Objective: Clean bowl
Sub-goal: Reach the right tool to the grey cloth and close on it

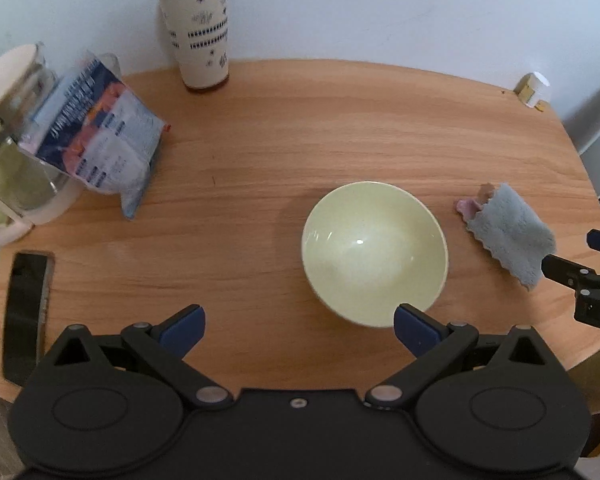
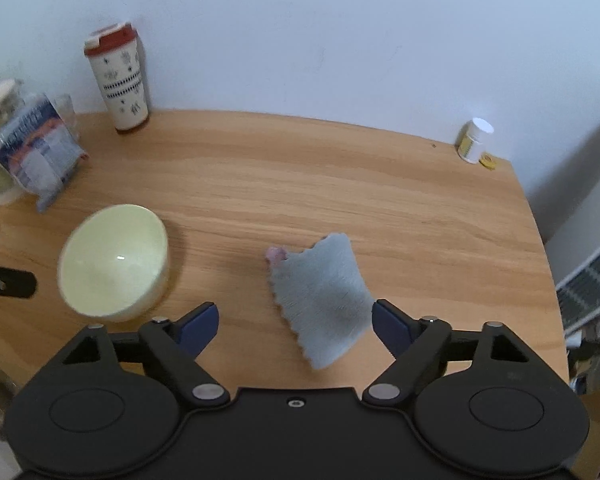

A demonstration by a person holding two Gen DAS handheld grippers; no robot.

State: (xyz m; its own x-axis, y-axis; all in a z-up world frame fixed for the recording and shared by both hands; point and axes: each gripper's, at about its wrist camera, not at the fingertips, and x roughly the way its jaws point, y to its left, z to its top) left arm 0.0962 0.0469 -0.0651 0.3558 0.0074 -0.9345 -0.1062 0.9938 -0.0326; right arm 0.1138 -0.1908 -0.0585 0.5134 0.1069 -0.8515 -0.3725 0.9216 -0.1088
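Observation:
A pale yellow-green bowl (image 1: 374, 252) (image 2: 114, 260) stands upright on the wooden table (image 1: 284, 128), with nothing visible inside it. My left gripper (image 1: 300, 326) is open just in front of it, and its right fingertip (image 1: 414, 330) overlaps the bowl's near rim. To the right of the bowl a grey-blue fleecy cloth (image 1: 508, 232) (image 2: 324, 292) lies flat, a pink bit showing at its far corner. My right gripper (image 2: 296, 320) hovers open over the cloth's near part, and the pads do not press on it. Its right fingertip (image 2: 390, 322) sits close to the cloth's edge.
A white tumbler with a red lid (image 1: 198, 28) stands at the back by the wall. A blue-and-white packet (image 1: 100, 132) leans on a clear jug (image 1: 16, 140) at the left. A dark phone (image 1: 24, 312) lies near the left edge, a small white bottle (image 2: 475, 140) at the back right.

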